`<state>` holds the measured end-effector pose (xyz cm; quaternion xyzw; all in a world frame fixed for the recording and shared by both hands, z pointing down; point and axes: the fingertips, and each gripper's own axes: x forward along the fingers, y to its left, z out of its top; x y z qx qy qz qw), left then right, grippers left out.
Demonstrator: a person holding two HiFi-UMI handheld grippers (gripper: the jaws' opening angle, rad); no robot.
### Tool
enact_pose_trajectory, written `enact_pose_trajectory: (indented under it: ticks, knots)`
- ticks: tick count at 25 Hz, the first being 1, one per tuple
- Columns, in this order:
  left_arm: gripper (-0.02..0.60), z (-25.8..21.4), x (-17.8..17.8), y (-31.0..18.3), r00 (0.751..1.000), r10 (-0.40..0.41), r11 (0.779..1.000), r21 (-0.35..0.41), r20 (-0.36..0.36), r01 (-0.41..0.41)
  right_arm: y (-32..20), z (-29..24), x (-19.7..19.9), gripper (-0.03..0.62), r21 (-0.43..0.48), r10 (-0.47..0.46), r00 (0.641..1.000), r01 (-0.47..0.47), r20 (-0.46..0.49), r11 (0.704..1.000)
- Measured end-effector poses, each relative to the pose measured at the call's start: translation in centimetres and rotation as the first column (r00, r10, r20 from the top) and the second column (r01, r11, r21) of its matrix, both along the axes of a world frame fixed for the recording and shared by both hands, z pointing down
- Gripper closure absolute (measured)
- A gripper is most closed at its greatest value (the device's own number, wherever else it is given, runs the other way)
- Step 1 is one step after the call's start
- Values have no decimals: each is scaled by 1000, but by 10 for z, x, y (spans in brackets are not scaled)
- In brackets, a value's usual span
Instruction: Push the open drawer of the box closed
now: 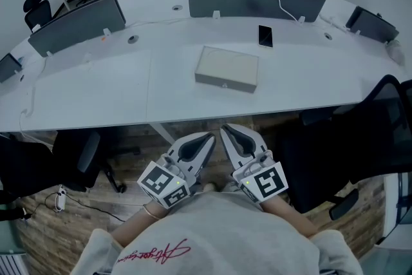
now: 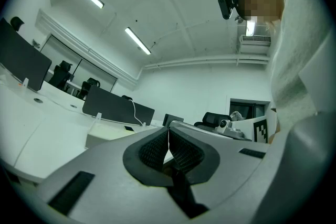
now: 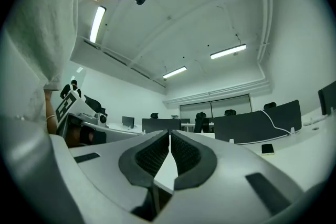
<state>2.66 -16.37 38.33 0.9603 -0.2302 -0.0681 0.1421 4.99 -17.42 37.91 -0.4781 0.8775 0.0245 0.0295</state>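
2 jaw pairs pressed together, empty: left gripper (image 1: 207, 138), right gripper (image 1: 226, 131); box (image 1: 227, 69) well apart.

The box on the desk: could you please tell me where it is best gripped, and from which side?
Probably the small tab on the near long face of the box, approached level from that side. The box lies flat and broad, likely too wide for the jaws; the tab is the only narrow part showing.

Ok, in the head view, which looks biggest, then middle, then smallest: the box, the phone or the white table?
1. white table, by far the largest
2. box
3. phone, smallest

The phone lies a little farther away, but the difference is plain.
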Motion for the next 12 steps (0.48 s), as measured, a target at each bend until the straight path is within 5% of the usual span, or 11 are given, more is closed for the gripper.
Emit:
enact_pose_trajectory:
  ticks: [12]
  knots:
    - [565, 4, 3, 0, 1000, 18, 1000, -8, 2, -18, 7, 10, -10, 574, -25, -35, 999, 34, -30, 999]
